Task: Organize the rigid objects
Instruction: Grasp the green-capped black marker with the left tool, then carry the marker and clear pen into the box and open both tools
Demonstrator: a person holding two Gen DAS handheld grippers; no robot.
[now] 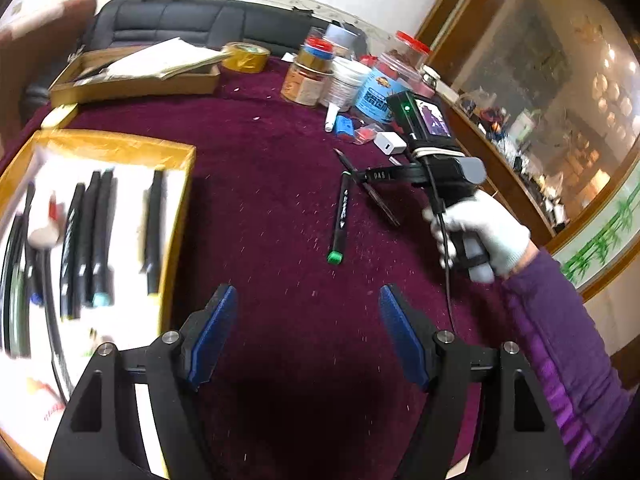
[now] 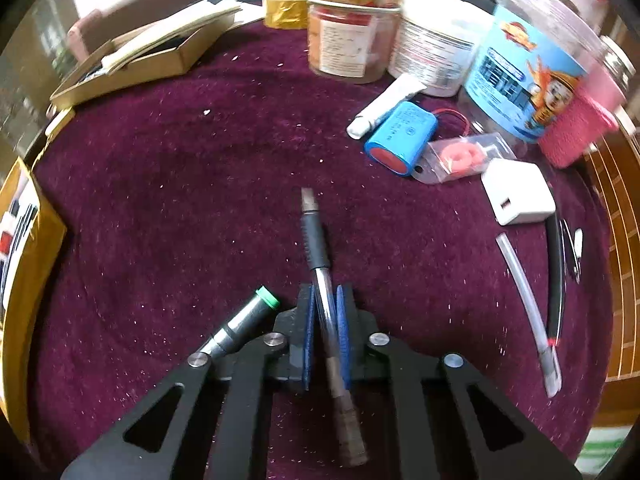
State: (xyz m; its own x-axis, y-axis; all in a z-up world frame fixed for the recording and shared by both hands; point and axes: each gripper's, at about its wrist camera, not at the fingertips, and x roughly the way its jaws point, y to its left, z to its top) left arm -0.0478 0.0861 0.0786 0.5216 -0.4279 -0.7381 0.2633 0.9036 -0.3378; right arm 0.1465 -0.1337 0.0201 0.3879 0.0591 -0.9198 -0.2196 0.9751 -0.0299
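A slim pen-like tool with a black grip and a metal tip lies lengthwise between the blue pads of my right gripper, which is shut on it low over the maroon cloth. Just left of that gripper lies a black marker with a green cap. In the left wrist view a white-gloved hand holds the right gripper over the same marker. My left gripper is open above bare cloth with nothing between its fingers. To its left is a yellow-rimmed tray holding several black markers.
Jars, a tape roll, a blue battery pack, a white charger and a clear tube crowd the back right. A cardboard box with papers sits at the back left. A wooden cabinet stands to the right.
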